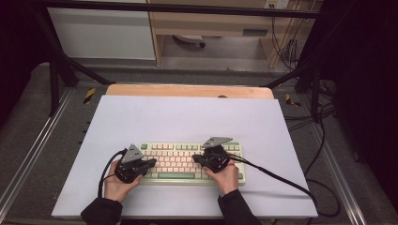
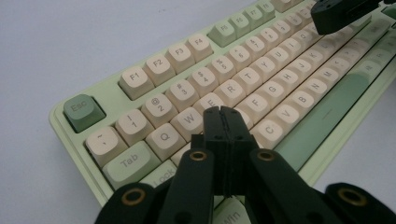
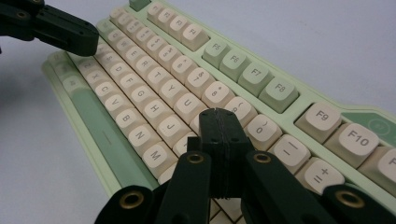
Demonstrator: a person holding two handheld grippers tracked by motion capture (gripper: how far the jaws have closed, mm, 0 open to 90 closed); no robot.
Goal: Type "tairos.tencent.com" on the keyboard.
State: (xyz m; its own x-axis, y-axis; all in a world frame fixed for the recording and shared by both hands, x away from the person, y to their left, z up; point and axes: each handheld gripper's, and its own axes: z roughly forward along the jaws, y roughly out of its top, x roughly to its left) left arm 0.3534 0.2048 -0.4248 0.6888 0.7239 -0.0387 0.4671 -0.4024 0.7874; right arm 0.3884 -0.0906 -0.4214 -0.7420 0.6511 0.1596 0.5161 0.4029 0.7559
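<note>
A pale green keyboard (image 1: 187, 161) with cream and green keycaps lies flat, lower centre of the high view, long side across the frame.

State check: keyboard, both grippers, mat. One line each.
Keyboard: flat on the mat, square to the table edge, keycaps in place where visible.
Left gripper: jaws shut, empty, tips over the keys near D.
Right gripper: jaws shut, empty, tips over the keys near K.
Mat: flat, covers most of the table.
</note>
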